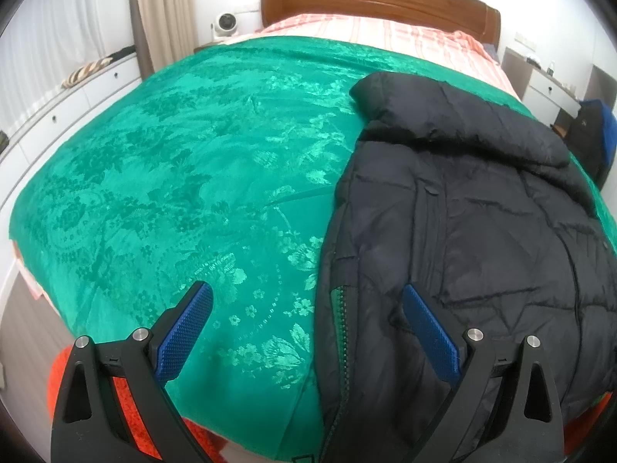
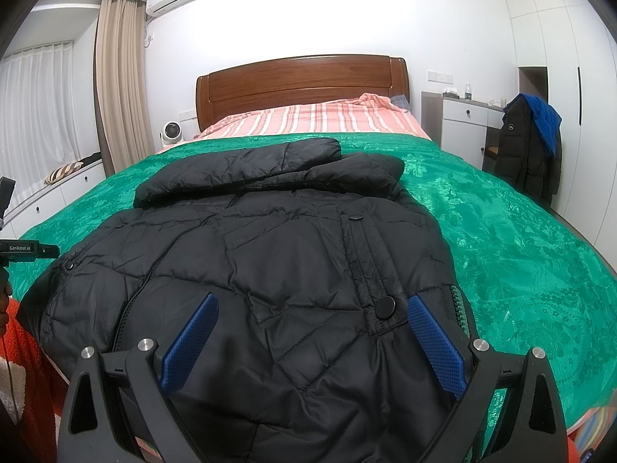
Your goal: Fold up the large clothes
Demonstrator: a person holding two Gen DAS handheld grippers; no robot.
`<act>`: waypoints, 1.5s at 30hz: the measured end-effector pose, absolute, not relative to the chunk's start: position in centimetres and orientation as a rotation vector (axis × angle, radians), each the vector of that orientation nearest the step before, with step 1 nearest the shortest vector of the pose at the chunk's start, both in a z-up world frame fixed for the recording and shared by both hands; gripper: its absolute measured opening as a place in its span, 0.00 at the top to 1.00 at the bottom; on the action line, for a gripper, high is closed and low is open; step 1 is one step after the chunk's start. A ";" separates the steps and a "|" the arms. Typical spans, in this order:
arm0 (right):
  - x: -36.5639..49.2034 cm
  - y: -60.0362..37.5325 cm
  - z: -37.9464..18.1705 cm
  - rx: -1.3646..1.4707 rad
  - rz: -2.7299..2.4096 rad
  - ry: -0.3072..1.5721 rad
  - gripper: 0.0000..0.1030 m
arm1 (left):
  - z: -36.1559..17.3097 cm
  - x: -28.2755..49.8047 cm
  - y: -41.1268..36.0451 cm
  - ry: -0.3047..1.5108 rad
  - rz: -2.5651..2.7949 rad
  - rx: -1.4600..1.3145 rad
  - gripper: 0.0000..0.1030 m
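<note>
A large black quilted puffer jacket lies flat on the green bedspread, collar toward the headboard, sleeves folded in. In the left wrist view the jacket fills the right side, its zipper edge between the fingers. My left gripper is open above the jacket's left hem edge and the green bedspread, holding nothing. My right gripper is open above the jacket's lower front, holding nothing.
A wooden headboard and a pink striped sheet are at the far end. A white cabinet and a chair draped with dark and blue coats stand at right. Low white drawers run along the left. An orange blanket lies at the bed's near edge.
</note>
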State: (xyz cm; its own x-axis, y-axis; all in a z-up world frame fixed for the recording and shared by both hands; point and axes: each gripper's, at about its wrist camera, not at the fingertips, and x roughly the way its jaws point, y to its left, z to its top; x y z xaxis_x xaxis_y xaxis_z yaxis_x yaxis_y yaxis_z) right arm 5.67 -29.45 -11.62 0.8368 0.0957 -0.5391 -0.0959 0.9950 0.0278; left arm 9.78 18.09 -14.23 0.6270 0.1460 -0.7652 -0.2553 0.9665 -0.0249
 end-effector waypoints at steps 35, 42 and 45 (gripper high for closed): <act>5.1 -33.2 -10.9 0.138 0.045 0.576 0.05 | -14.2 8.9 18.0 0.910 0.159 -0.151 0.04; 5.2 -42.2 -10.4 0.342 -0.010 0.789 0.05 | -16.5 8.0 19.4 1.041 -0.035 -0.272 0.04; 5.0 -43.7 -11.7 0.422 0.056 0.913 0.05 | -17.1 7.8 18.5 1.066 -0.111 -0.268 0.04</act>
